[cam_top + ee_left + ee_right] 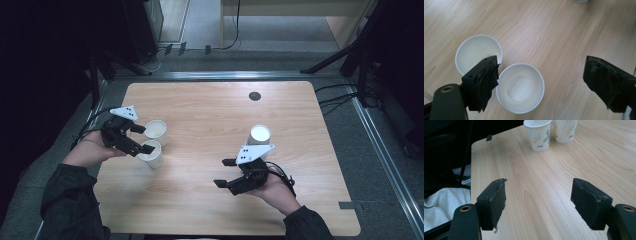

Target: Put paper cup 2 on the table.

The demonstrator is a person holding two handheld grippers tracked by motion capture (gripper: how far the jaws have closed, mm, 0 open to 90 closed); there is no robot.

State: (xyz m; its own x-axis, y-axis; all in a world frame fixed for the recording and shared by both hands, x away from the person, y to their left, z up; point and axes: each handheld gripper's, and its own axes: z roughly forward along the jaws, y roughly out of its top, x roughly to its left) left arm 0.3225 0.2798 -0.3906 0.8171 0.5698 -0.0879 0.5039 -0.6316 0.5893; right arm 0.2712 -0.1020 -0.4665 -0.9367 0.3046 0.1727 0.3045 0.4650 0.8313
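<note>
Looking down from the high view: wooden table [210,105] with rounded corners, a small dark disc [255,96] near the far edge. Left gripper [140,138] sits near the table's left edge, jaws spread wide, one to either side of the near paper cup [151,154]; whether either jaw touches it cannot be told. A second paper cup [156,131] stands just beyond, the two nearly touching. Right gripper [223,173] hovers over the near-right part of the table, jaws wide apart with nothing between them. An inverted cup stack [259,136] stands just beyond it. Broad bare wood lies between the two grippers and toward the far edge. Left gripper view: the near cup [520,88] is upright and empty, sitting between the jaws but tight against the left jaw, with a wide gap of bare table to the right jaw. The second cup [476,53] is partly behind the left jaw, its rim just beside the near cup's rim. Right gripper view: jaws wide, bare wood between them. Both cups [538,133] [565,130] stand well ahead, close together, printed with small flowers. The table's left edge [471,167] runs close by the left jaw, dark floor beyond.
</note>
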